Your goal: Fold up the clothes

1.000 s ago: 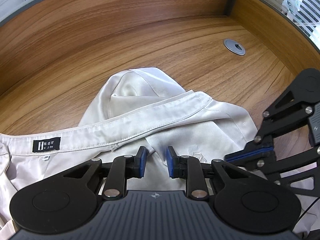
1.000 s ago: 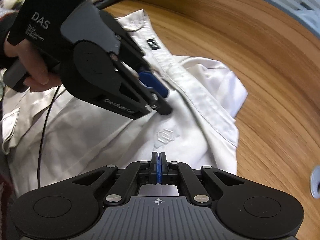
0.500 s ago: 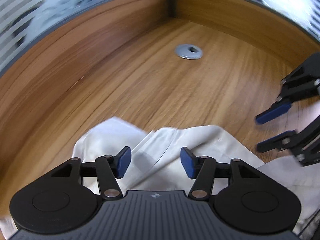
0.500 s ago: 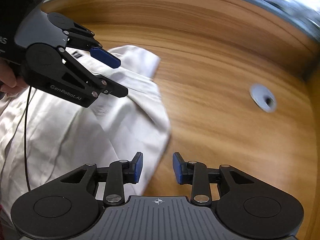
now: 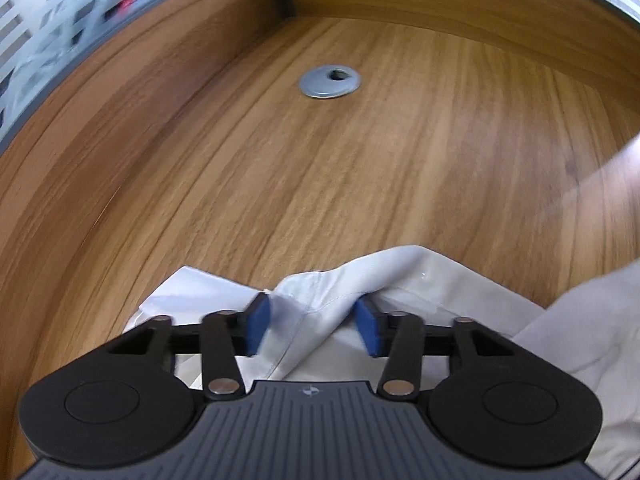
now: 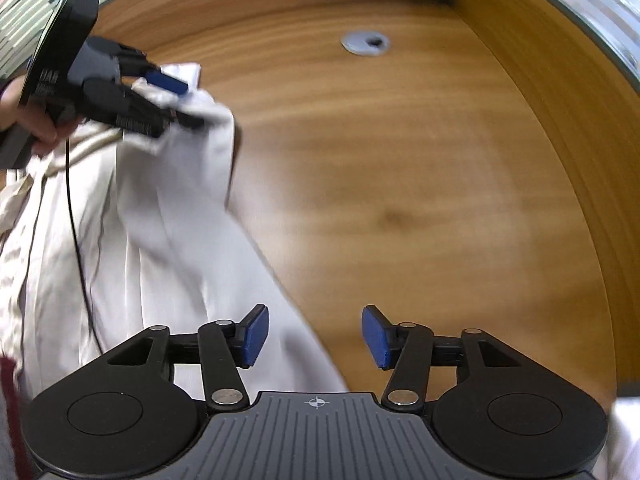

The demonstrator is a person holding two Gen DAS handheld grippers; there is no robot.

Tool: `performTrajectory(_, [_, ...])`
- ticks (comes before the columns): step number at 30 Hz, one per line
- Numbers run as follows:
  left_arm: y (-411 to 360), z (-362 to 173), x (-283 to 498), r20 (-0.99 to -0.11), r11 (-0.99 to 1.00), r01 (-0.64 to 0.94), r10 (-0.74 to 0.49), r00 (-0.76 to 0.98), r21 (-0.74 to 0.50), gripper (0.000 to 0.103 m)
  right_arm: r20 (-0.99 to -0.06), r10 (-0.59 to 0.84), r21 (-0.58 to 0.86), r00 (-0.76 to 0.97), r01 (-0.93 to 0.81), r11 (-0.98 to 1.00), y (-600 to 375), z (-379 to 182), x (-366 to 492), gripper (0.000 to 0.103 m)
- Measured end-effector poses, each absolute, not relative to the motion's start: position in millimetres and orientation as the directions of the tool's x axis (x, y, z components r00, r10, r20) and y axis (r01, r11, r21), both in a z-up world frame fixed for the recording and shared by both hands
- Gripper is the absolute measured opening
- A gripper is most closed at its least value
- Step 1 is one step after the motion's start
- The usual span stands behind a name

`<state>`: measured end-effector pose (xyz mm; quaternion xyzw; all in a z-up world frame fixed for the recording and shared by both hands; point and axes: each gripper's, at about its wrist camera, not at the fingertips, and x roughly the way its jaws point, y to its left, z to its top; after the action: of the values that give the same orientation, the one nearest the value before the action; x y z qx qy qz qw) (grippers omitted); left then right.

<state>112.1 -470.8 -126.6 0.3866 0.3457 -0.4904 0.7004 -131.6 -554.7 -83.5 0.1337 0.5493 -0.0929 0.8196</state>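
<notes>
A white shirt (image 5: 404,276) lies crumpled on the wooden table (image 5: 360,184). My left gripper (image 5: 312,328) is open over the shirt's far edge, and a raised fold of the fabric sits between its blue pads (image 5: 256,326). In the right wrist view the shirt (image 6: 160,232) spreads down the left side, and the left gripper (image 6: 186,100), held by a hand (image 6: 24,120), is on its far corner. My right gripper (image 6: 315,336) stands wide open at the shirt's right edge. Its left pad is over the fabric and its right pad is over bare wood.
A grey cable grommet (image 5: 330,82) is set in the table near the far corner, also in the right wrist view as the grommet (image 6: 365,43). Raised wooden walls (image 6: 560,92) bound the table at the back and right. A black cable (image 6: 76,220) trails over the shirt.
The right gripper, shut a second ago, has opened wide and shifted to the shirt's right edge. The left gripper opened wider and moved to the shirt's far edge.
</notes>
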Motion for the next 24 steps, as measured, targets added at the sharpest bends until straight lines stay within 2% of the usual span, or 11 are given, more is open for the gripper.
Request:
performTrajectory(5, [-473,-124,119,-0.859,0.279,0.936,-0.402,0.316,0.213,0.019,-0.936,-0.025,0.092,0.350,0.313,0.945,-542,-91,-164,0.057])
performTrajectory(8, [-474,-119,123,-0.843,0.311,0.921,-0.406,0.353,0.236,0.009,-0.940,-0.047,0.075,0.338,0.339,0.938,-535,-96,-175,0.055])
performTrajectory(9, [-474,-117,124,-0.835,0.322,0.915,-0.409,0.367,0.244,0.007,-0.941,-0.052,0.071,0.335,0.346,0.936,-533,-97,-178,0.052])
performTrajectory(10, [-473,-114,126,-0.828,0.336,0.908,-0.412,0.381,0.250,0.006,-0.942,-0.056,0.068,0.330,0.353,0.933,-531,-97,-182,0.047])
performTrajectory(11, [-472,-110,129,-0.821,0.353,0.901,-0.414,0.394,0.254,0.006,-0.944,-0.057,0.069,0.326,0.360,0.930,-529,-97,-185,0.031])
performTrajectory(12, [-472,-106,133,-0.813,0.370,0.893,-0.415,0.407,0.258,0.005,-0.945,-0.057,0.069,0.322,0.367,0.928,-527,-97,-188,0.011])
performTrajectory(13, [-471,-102,136,-0.806,0.386,0.884,-0.417,0.420,0.262,0.005,-0.946,-0.059,0.069,0.319,0.375,0.925,-525,-97,-191,0.004])
performTrajectory(19, [-478,-68,152,-0.755,0.432,0.860,-0.458,0.469,0.273,0.003,-0.911,-0.189,-0.012,0.366,0.436,0.900,-530,-73,-199,0.003])
performTrajectory(24, [-485,-38,161,-0.700,0.464,0.838,-0.494,0.515,0.289,0.003,-0.839,-0.342,-0.115,0.424,0.476,0.872,-541,-33,-197,0.003])
